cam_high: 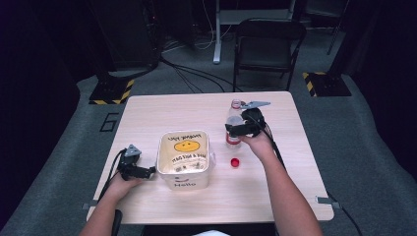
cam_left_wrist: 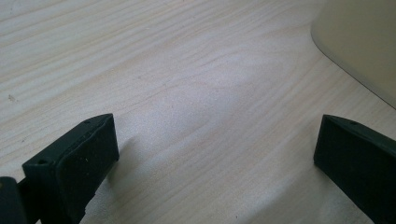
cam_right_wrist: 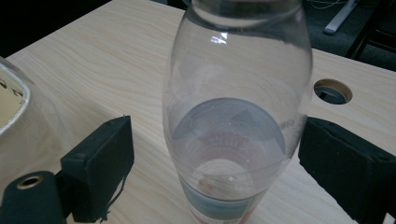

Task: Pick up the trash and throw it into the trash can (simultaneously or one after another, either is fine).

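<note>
A clear plastic bottle with no cap stands upright on the wooden table, right of centre. My right gripper reaches around its lower body from the right. In the right gripper view the bottle stands between the jaws of my right gripper: the right pad is at its side and a gap shows at the left pad, so the gripper is open. A red cap lies on the table just in front of the bottle. My left gripper rests open on the table, empty.
A cream bucket with a yellow smiley print stands at mid-table, right beside the left gripper; its wall and rim show in the gripper views. A round hole is cut in the tabletop. A black chair stands beyond the table.
</note>
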